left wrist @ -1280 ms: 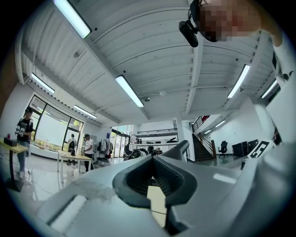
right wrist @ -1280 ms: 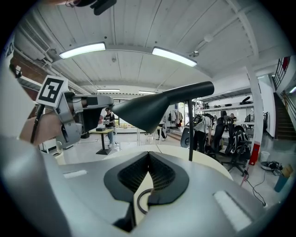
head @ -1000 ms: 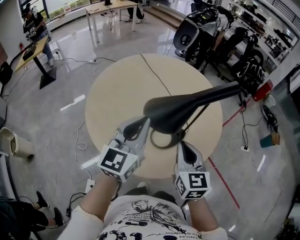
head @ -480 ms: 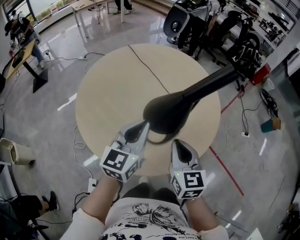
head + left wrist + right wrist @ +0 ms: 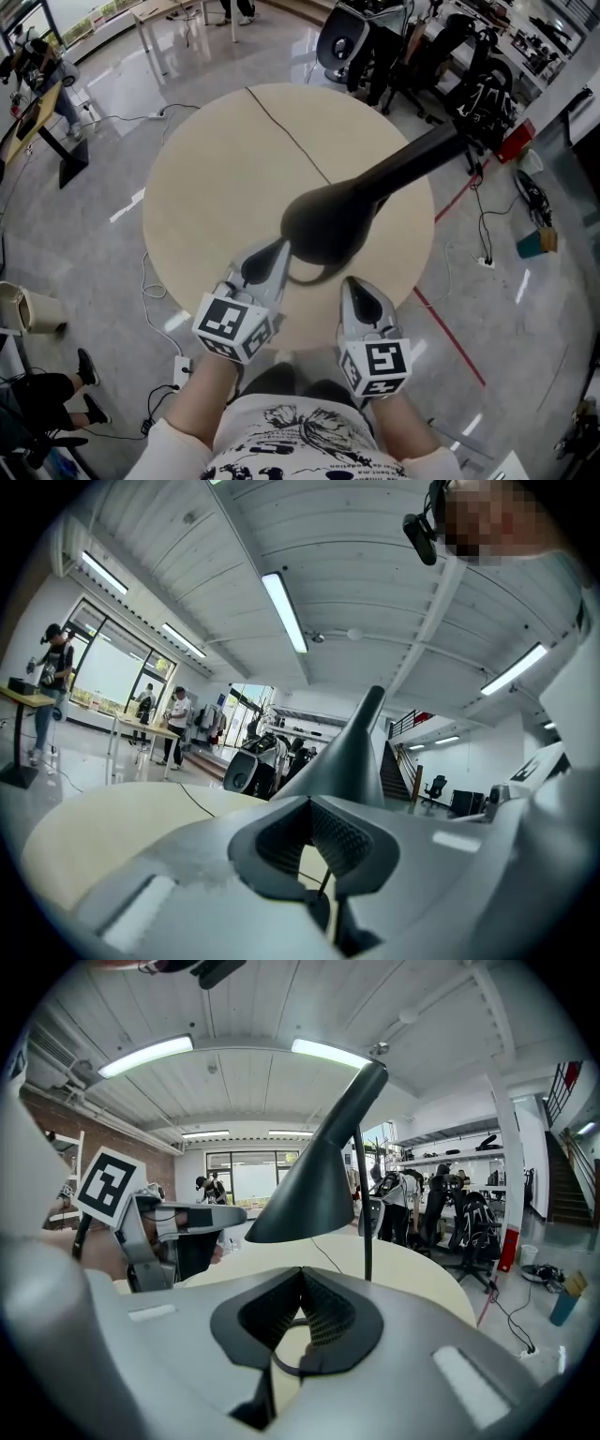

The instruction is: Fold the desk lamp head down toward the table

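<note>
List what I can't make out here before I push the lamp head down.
- Head view: the lamp head covers its joint with the stem and most of the ring-shaped base.
- Head view: whether the left gripper touches the lamp head; from above, their heights can't be compared.
- Left gripper view: the jaws hide the lamp head's lower rim.
- Right gripper view: the jaws cover nearly all of the base.

Black lamp head [image 5: 323,225], beige table [image 5: 216,178], grey floor [image 5: 84,244]
</note>
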